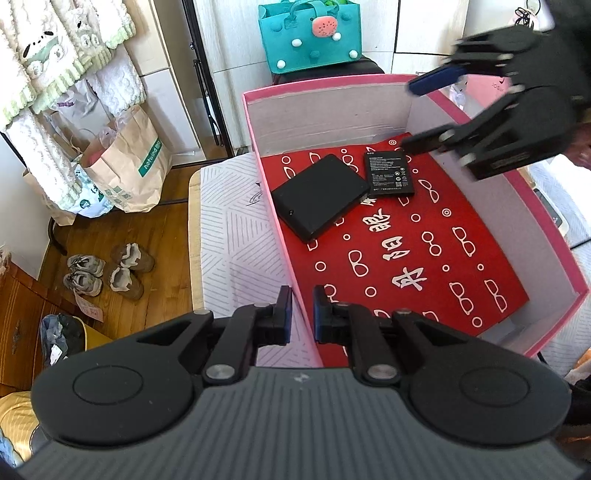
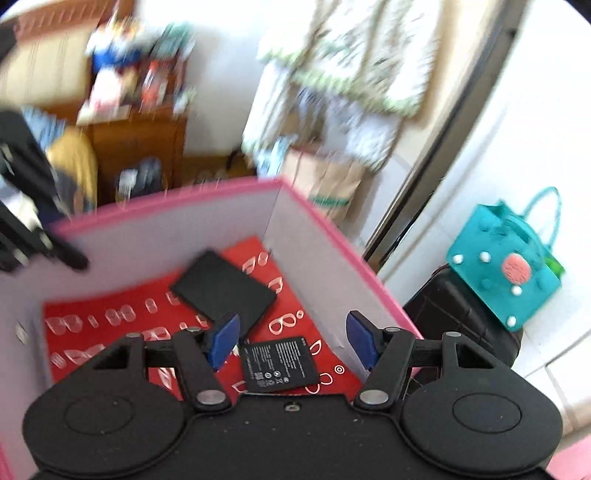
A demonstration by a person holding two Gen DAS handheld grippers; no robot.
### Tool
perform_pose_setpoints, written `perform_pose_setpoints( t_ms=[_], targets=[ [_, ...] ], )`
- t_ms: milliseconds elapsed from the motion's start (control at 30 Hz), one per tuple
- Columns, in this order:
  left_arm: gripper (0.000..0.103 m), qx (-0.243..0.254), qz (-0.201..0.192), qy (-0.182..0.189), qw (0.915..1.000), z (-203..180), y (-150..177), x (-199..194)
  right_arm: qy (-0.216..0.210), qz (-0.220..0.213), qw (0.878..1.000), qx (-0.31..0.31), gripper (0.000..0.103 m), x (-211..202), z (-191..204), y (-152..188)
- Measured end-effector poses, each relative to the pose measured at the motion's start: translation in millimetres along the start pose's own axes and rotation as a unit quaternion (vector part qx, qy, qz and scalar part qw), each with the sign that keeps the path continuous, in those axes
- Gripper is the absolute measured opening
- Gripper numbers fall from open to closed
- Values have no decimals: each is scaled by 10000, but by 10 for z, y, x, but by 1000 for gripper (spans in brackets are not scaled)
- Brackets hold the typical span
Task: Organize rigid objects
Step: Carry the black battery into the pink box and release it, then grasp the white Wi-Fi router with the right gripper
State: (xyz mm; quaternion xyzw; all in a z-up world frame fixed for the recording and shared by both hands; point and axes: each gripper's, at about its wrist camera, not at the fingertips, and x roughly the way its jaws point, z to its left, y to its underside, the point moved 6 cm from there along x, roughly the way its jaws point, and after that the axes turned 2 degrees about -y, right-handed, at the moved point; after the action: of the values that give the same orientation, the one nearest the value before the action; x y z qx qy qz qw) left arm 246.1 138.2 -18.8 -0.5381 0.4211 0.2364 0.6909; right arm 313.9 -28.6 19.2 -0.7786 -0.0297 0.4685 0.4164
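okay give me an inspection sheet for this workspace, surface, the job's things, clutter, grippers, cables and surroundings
surface: patterned white cloth under the pink box.
job's things: black case and phone battery lie flat, side by side, on the box's red liner.
clutter: nothing seen in the box.
grippers: left gripper shut at the box's near wall; right gripper open and empty above the battery.
cables: nothing seen.
surroundings: teal bag, paper bags, shoes.

I see a cardboard box (image 1: 325, 110) with matt grey inner walls and a glossy pink rim. Its red liner (image 1: 424, 243) looks like smooth printed paper. The black case (image 1: 319, 195) is matt plastic; the battery (image 1: 388, 170) wears a slightly shiny printed label.
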Motion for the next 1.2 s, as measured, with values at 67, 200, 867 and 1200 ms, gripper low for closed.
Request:
perform_pose_setpoints(
  t_ms=[67, 200, 867, 1200],
  targets=[
    [10, 16, -7, 8, 10000, 2, -1, -2, -27, -361, 9986, 373, 72, -207, -31, 83],
    [11, -16, -63, 58, 10000, 15, 8, -11, 236, -649, 9935, 908, 72, -494, -115, 316],
    [11, -304, -289, -12, 9991, 10, 62, -16, 1326, -518, 9510, 2746, 87, -1063, -589, 1782],
    [9, -506, -358, -96, 9980, 59, 26, -68, 1069, 116, 9324, 3451, 57, -785, -512, 2401]
  ],
)
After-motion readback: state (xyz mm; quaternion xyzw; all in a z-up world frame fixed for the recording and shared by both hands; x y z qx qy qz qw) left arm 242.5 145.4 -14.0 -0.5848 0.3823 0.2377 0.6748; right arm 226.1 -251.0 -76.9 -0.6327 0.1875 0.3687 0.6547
